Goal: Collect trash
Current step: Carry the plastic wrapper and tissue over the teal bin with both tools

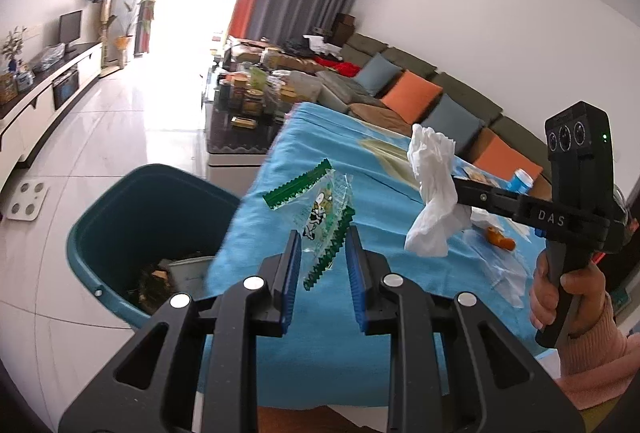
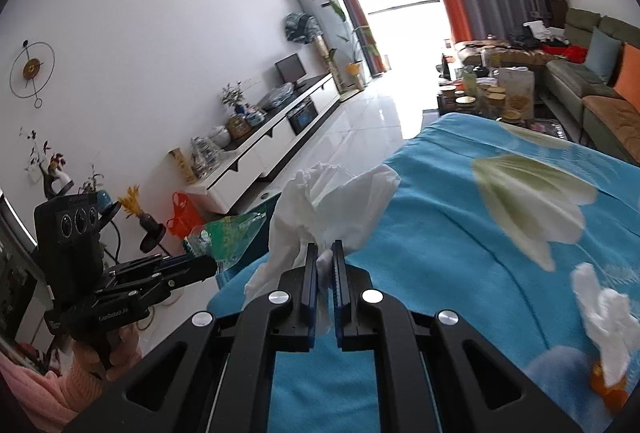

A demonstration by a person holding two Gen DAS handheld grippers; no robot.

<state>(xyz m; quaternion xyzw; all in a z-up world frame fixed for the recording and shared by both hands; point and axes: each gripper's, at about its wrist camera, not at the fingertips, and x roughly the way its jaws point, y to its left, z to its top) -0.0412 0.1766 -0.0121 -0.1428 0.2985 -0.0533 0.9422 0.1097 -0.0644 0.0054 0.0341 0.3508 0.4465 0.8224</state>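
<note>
The worktop (image 1: 384, 177), draped in a blue floral cloth, is shown with a teal bin (image 1: 132, 217) set on the floor against its near-left corner. A crumpled white tissue (image 2: 320, 209) is held above the worktop, clamped between the closed fingers of the right tool (image 2: 325, 265). A clear green-edged wrapper (image 1: 324, 217) is pinched at the left tool (image 1: 324, 237) over the worktop's left edge, just beside the bin. An orange peel (image 1: 498, 237) is seen lying on the cloth towards the right edge.
</note>
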